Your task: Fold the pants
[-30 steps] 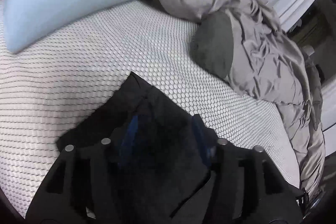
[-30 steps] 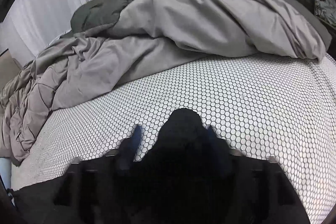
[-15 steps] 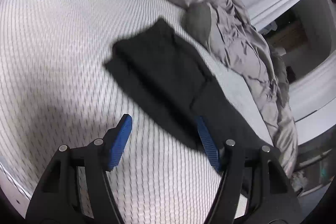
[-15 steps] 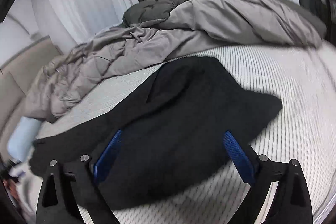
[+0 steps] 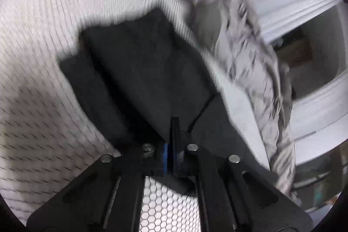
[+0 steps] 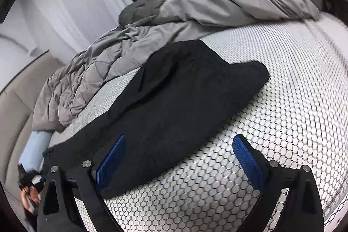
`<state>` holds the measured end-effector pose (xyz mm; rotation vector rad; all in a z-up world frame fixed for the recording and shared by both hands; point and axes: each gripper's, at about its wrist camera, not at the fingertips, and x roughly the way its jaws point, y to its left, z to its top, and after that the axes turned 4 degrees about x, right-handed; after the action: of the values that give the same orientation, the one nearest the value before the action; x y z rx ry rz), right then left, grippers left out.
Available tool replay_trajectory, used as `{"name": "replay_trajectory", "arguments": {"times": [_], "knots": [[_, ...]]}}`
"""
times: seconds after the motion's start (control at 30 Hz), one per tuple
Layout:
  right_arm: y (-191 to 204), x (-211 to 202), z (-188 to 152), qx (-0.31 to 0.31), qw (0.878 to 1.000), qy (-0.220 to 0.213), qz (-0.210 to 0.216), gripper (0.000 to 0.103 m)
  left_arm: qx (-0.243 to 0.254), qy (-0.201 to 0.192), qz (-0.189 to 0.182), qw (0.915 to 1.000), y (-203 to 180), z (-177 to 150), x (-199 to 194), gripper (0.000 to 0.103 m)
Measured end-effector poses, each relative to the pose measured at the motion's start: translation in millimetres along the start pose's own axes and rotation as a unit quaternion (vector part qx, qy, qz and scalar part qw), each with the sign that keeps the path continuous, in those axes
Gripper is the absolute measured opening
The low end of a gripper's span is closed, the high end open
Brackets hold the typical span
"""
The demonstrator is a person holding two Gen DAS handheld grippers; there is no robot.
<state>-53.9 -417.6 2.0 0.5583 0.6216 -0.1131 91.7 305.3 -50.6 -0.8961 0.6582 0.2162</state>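
**Pants folded once or more, one more grip under way**

On the honeycomb-patterned mattress (image 6: 282, 123) the black pants (image 6: 184, 101) lie as a compact, layered slab, so at least one fold looks done; I judge another fold or a final tidy is what remains.

Far left in the right wrist view sits a pale blue pillow (image 6: 34, 147), and below it a hand (image 6: 28, 199) shows at the frame edge. Moving right, a rumpled grey duvet (image 6: 152, 36) is heaped along the far side of the bed, close beside the pants' far edge but not on them. It could catch a wide swing of cloth.

The right gripper (image 6: 180, 158) stands wide open and holds nothing; its left pad hangs over the near edge of the pants, its right pad over bare mattress.

From the left wrist view, the left gripper (image 5: 173, 145) is fully closed over the near edge of the pants (image 5: 141, 71). Blur and black-on-black leave unclear whether cloth is pinched. Farther right, the duvet (image 5: 250, 53) trails down the bed's edge.
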Motion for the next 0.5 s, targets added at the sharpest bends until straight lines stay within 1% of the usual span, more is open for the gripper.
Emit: {"name": "replay_trajectory", "arguments": {"times": [0.03, 0.1, 0.13, 0.17, 0.2, 0.23, 0.27, 0.33, 0.4, 0.43, 0.47, 0.5], "knots": [[-3, 2, 1, 0.008, 1.000, 0.003, 0.001, 0.099, 0.020, -0.034, 0.011, 0.9992, -7, 4, -19, 0.000], [-7, 5, 3, 0.013, 1.000, 0.006, -0.010, 0.099, 0.044, -0.065, 0.023, 0.9967, -14, 9, -34, 0.000], [-8, 5, 3, 0.014, 1.000, 0.007, -0.017, 0.099, 0.052, -0.070, 0.042, 0.9953, -12, 11, -36, 0.000], [-10, 7, 3, 0.015, 1.000, 0.008, -0.025, 0.099, 0.051, -0.061, 0.055, 0.9953, -9, 11, -33, 0.000], [-13, 8, 4, 0.018, 0.999, 0.012, -0.032, 0.099, 0.039, -0.044, 0.071, 0.9958, -1, 10, -24, 0.000], [-17, 11, 5, 0.027, 0.999, 0.016, -0.037, 0.099, 0.028, -0.034, 0.077, 0.9961, 4, 10, -20, 0.000], [-22, 11, 6, 0.034, 0.999, 0.017, -0.037, 0.099, 0.013, -0.022, 0.081, 0.9964, 11, 6, -14, 0.000], [-34, 11, 11, 0.059, 0.998, 0.016, -0.035, 0.099, 0.000, -0.014, 0.074, 0.9972, 16, 3, -9, 0.000], [-50, 9, 15, 0.101, 0.994, 0.011, -0.030, 0.099, 0.011, -0.009, 0.071, 0.9974, 14, 2, -10, 0.007], [-62, 9, 17, 0.134, 0.991, 0.012, -0.013, 0.099, 0.017, -0.010, 0.072, 0.9972, 12, 2, -11, 0.014], [-69, 10, 19, 0.152, 0.988, 0.015, -0.001, 0.099, 0.018, -0.014, 0.071, 0.9972, 9, 1, -10, 0.025], [-77, 11, 21, 0.174, 0.985, 0.016, 0.015, 0.099, 0.016, -0.014, 0.068, 0.9974, 8, 2, -9, 0.029]]}}
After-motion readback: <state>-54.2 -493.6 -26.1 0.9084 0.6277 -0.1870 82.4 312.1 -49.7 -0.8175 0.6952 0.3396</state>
